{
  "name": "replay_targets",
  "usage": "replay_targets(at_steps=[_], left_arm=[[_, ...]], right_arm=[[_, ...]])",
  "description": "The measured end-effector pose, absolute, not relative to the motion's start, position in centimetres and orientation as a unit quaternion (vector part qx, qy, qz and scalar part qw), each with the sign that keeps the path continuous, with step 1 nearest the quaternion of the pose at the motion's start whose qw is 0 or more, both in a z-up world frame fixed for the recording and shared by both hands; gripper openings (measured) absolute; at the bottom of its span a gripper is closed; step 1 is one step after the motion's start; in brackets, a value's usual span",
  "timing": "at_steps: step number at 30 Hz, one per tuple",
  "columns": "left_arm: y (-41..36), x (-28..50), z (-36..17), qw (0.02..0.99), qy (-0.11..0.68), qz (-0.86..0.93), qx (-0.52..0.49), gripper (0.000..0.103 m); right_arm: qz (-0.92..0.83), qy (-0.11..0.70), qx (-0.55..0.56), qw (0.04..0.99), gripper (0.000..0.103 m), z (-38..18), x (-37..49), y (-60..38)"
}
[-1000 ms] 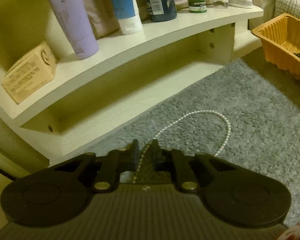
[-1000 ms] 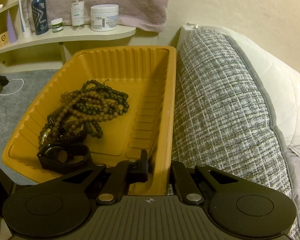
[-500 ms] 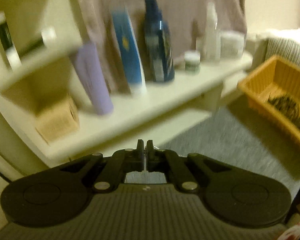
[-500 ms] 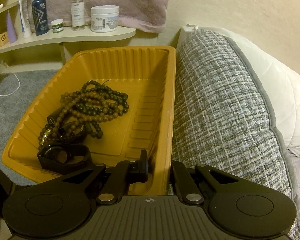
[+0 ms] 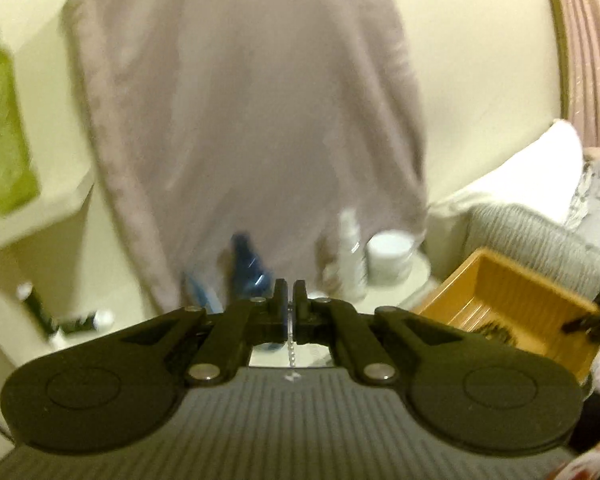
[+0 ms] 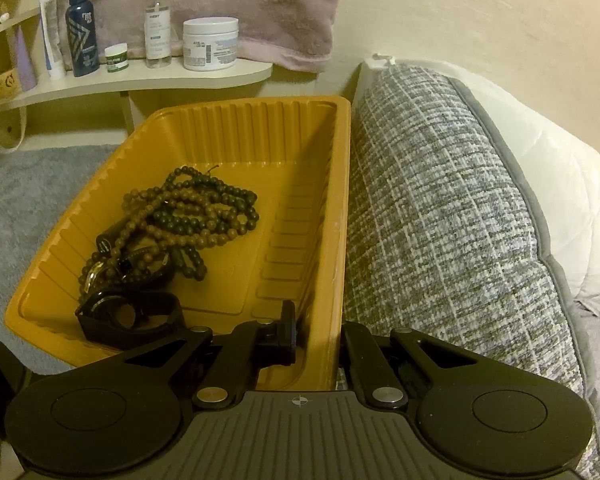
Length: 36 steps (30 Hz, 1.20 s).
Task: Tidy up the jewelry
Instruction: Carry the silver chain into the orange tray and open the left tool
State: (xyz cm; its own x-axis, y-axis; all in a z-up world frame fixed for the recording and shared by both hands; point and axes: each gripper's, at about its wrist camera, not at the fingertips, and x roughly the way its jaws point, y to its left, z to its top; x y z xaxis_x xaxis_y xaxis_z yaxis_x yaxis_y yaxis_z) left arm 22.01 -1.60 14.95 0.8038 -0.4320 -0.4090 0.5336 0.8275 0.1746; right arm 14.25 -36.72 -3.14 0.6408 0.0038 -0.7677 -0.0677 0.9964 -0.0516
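Grey woven cushion [image 6: 452,208] lies flush along the right wall of the orange tray [image 6: 342,200]. Mauve towel [image 5: 236,120] hangs on the wall above the shelf [image 6: 148,80] of bottles, blurred in the left view. Right gripper [image 6: 318,336] straddles the tray's right wall at the near corner, jaws closed onto it. Inside: tangle of dark wooden beads [image 6: 192,216], black watch [image 6: 128,316] nearest. Left gripper [image 5: 290,312] raised, jaws nearly together, pinching a thin pearl strand [image 5: 291,350] that dangles below

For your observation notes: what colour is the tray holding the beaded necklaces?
Orange-yellow tray, clearest in the right wrist view.
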Motion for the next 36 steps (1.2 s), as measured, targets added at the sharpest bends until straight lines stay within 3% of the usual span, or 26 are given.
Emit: replay_targets(at_steps=[14, 25, 33, 36], left_arm=[[-12.8, 20.2, 17.2, 0.905, 0.16, -0.375, 0.12, 0.001], [-21.5, 20.2, 11.6, 0.863, 0.225, -0.431, 0.137, 0.001], [-23.6, 21.8, 7.2, 0.851, 0.281, -0.419, 0.145, 0.002], [-23.1, 22.3, 6.3, 0.852, 0.295, -0.41, 0.137, 0.01]], right_arm=[[0.031, 0.421, 0.001, 0.906, 0.005, -4.2, 14.0, -38.4], [0.042, 0.411, 0.027, 0.91, 0.005, -5.0, 13.6, -39.4], [0.045, 0.41, 0.042, 0.91, 0.005, -5.4, 14.1, -40.0], [0.047, 0.408, 0.04, 0.911, 0.006, -5.5, 14.4, -40.1]])
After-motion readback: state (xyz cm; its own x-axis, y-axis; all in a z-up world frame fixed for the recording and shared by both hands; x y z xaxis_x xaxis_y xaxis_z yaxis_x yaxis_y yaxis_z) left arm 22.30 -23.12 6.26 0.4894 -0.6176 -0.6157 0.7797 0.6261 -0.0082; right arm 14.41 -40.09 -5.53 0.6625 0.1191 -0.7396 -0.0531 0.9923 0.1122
